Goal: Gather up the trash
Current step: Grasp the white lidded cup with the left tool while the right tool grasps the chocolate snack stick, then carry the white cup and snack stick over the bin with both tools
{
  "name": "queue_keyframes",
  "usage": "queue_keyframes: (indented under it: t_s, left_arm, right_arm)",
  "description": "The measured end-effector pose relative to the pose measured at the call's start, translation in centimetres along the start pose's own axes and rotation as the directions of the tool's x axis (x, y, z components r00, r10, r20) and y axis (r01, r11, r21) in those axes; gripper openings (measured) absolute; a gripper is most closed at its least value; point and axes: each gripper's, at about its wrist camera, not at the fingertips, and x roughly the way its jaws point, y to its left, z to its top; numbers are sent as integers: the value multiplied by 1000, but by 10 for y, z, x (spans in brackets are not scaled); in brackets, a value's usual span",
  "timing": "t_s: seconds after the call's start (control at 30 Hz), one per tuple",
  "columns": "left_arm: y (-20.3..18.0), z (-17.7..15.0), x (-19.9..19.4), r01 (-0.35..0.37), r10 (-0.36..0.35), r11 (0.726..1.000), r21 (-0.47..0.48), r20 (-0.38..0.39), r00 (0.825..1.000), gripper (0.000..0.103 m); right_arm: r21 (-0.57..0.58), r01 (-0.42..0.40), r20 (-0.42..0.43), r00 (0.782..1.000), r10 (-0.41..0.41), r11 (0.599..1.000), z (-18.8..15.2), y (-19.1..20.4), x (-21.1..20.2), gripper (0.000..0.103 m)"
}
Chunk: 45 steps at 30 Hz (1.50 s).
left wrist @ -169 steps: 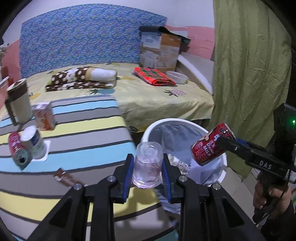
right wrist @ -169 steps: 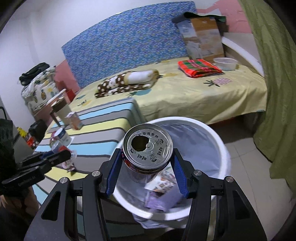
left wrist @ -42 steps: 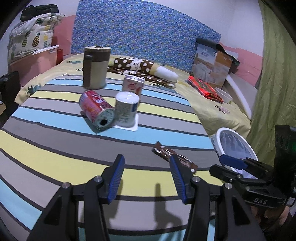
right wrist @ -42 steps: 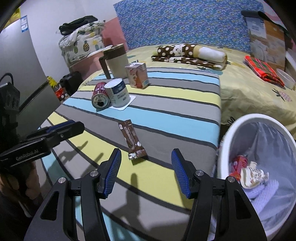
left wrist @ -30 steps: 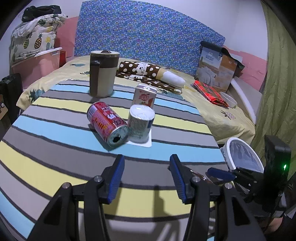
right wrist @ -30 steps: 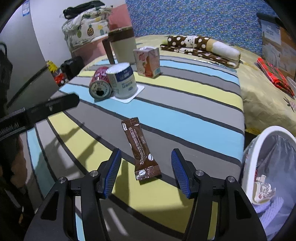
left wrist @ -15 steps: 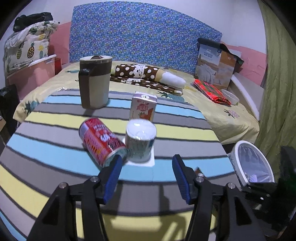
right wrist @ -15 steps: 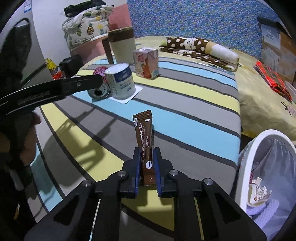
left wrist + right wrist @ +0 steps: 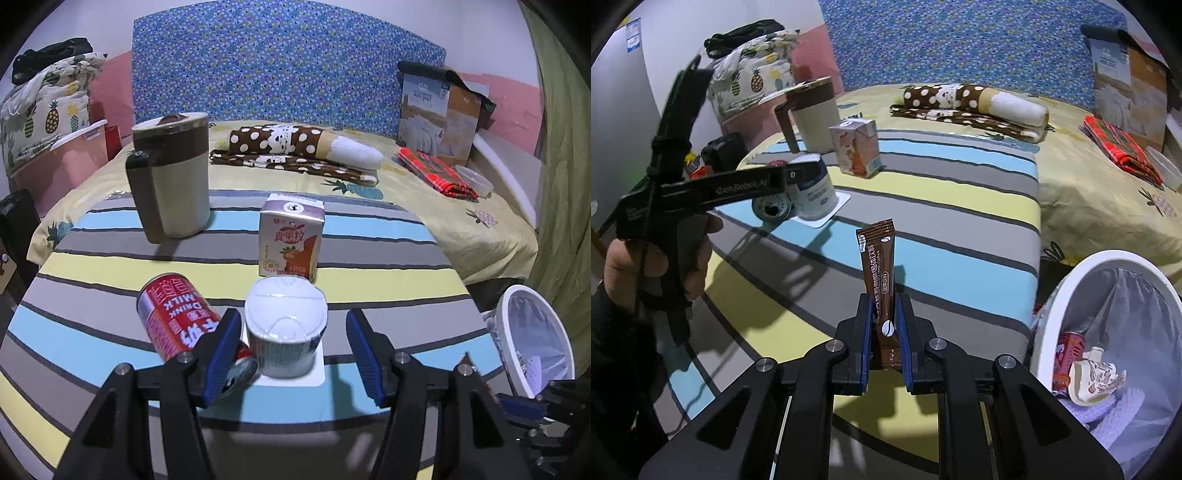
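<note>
Striped cloth covers the bench (image 9: 388, 254), with a bed beyond it. Nearest, the right tool (image 9: 886, 328) is clenched on a brown coffee sachet (image 9: 879, 266) by its lower end, so the upright pack could bend or slip out on the way to the white bin (image 9: 1067, 288) at the right. The left tool (image 9: 291, 354) is opening, nothing pinched, its pads either side of the white-lidded cup (image 9: 286, 328); the left pad sits just by the tipped red milk can (image 9: 173, 314), so closing may nudge the can rolling or catch both. Farther off stand the juice carton (image 9: 291, 240) and a lidded mug (image 9: 170, 177), which a wide sweep could topple.
</note>
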Motion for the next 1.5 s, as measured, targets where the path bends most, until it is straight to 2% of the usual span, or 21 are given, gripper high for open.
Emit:
queue_keyframes:
  t_s: [0.13, 0.23, 0.47, 0.7, 0.8, 1.17, 1.5]
  left_arm:
    - [-2, 2, 7, -3, 3, 1000, -4, -11, 1000, 61]
    - [-3, 2, 10, -4, 4, 1000, -10, -18, 1000, 50]
    - [-9, -1, -6, 25, -25, 999, -19, 4, 1000, 50]
    - [-39, -4, -33, 111, -111, 994, 0, 23, 994, 50]
    - [-60, -7, -44, 146, -147, 989, 38, 27, 989, 50]
    - [-148, -15, -63, 307, -310, 942, 138, 0, 951, 50]
    - [-202, -23, -60, 395, -393, 898, 193, -47, 918, 50]
  right_arm:
    - [18, 6, 10, 1000, -6, 1000, 1, -5, -1, 15]
    - [29, 10, 23, 1000, -11, 1000, 1, -8, -4, 15]
    - [68, 32, 54, 998, -36, 997, -1, -17, -17, 15]
    - [122, 73, 85, 993, -83, 990, -10, -39, -40, 15]
    - [152, 95, 94, 989, -110, 984, -16, -50, -50, 15]
    - [264, 188, 86, 972, -218, 946, -43, -93, -82, 15]
    - [320, 223, 61, 965, -255, 921, -62, -116, -94, 15]
